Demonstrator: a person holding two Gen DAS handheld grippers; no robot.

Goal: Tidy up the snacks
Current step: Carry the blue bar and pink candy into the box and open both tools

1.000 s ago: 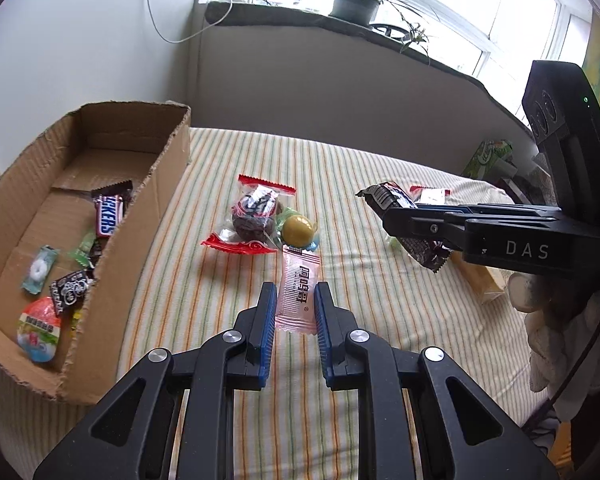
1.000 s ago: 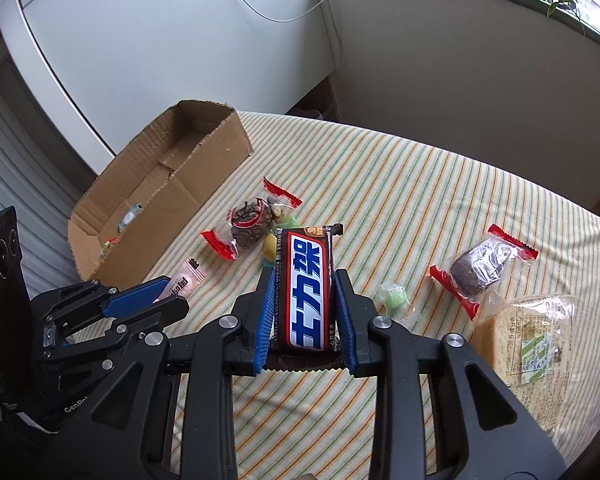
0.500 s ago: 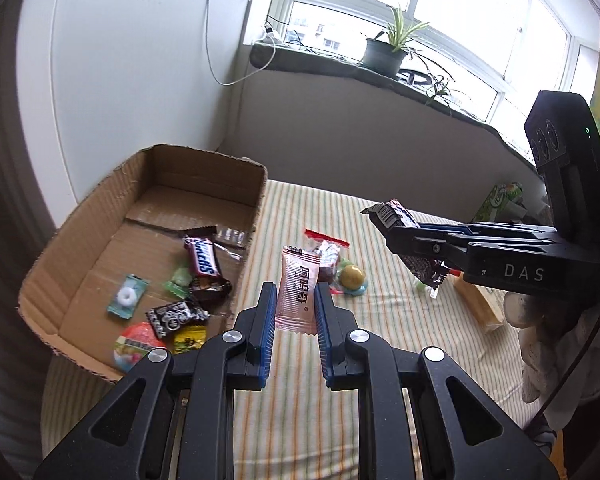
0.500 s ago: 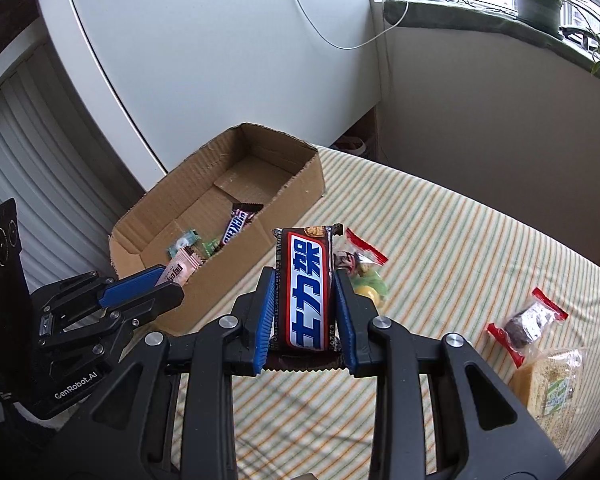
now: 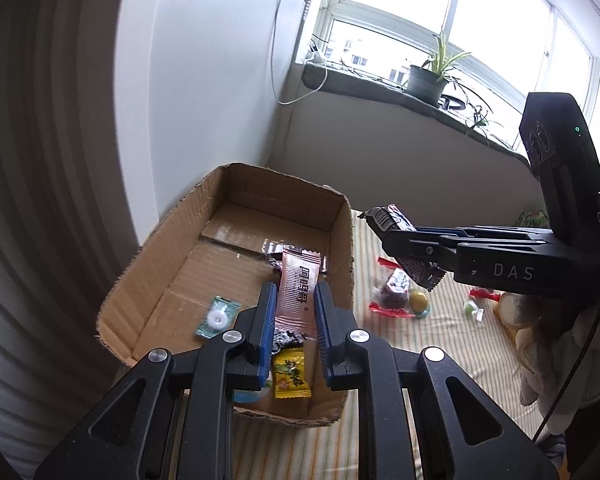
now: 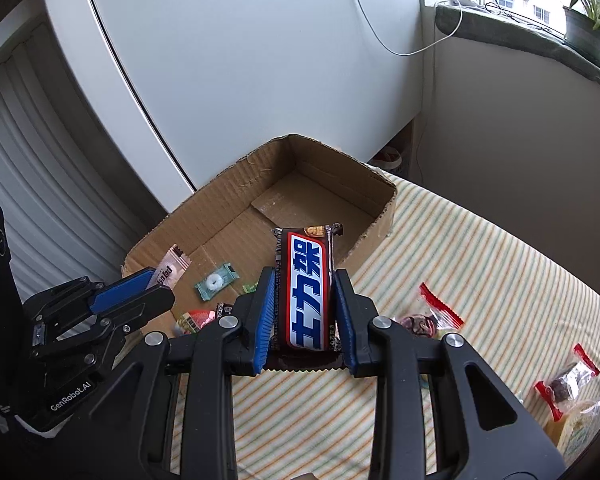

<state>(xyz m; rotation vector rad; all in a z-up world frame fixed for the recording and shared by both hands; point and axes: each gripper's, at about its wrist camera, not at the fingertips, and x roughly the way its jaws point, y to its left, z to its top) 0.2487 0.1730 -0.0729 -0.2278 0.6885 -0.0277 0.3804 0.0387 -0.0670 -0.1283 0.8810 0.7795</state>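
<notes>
My left gripper [image 5: 296, 296] is shut on a pink snack packet [image 5: 298, 292] and holds it above the open cardboard box [image 5: 342, 248]. It also shows in the right wrist view [image 6: 156, 284], over the box's near end [image 6: 332, 152]. My right gripper [image 6: 304, 280] is shut on a brown, red and blue chocolate bar [image 6: 306, 288], held above the box's right wall. In the left wrist view it [image 5: 388, 236] reaches in from the right. Several small snacks lie in the box, among them a mint [image 5: 218, 316] and a yellow sachet [image 5: 292, 374].
More snacks lie on the striped tablecloth [image 6: 480, 264]: a red-ended wrapped cake [image 5: 392, 298], a yellow ball [image 5: 418, 300], another red-ended cake [image 6: 568, 380] and a clear cracker bag [image 6: 580, 428]. A white wall and a windowsill with a plant [image 5: 432, 76] lie behind.
Both grippers have risen and moved left with their snacks, from over the tablecloth to over the cardboard box. Both stay shut.
</notes>
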